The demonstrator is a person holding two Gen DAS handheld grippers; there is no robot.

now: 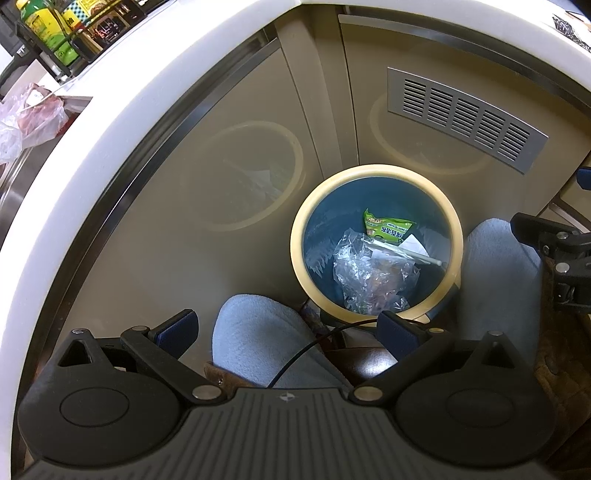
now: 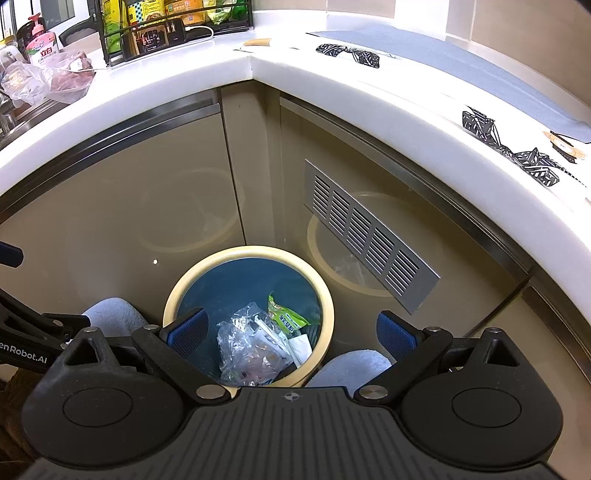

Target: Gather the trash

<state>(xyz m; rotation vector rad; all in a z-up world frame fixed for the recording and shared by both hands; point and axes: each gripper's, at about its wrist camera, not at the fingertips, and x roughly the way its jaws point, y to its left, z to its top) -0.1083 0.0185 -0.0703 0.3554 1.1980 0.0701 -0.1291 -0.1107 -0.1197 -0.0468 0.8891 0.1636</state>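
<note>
A round blue trash bin with a cream rim (image 1: 299,254) (image 2: 325,295) stands on the floor in the corner of the cabinets. Inside lie a crumpled clear plastic bag (image 1: 369,273) (image 2: 243,347), a green snack wrapper (image 1: 388,227) (image 2: 284,314) and a white stick (image 1: 406,253) (image 2: 275,338). My left gripper (image 1: 288,332) is open and empty, above the person's knee, left of the bin. My right gripper (image 2: 291,332) is open and empty, directly over the bin. The right gripper's body also shows at the right edge of the left wrist view (image 1: 554,254).
The person's knees in light blue trousers (image 1: 255,339) (image 2: 351,369) flank the bin. Beige cabinet doors with a metal vent grille (image 1: 465,118) (image 2: 369,236) stand behind it. The white counter (image 2: 184,88) carries a rack of bottles (image 2: 155,22), a plastic bag of meat (image 2: 62,77) and black patterned scraps (image 2: 491,133).
</note>
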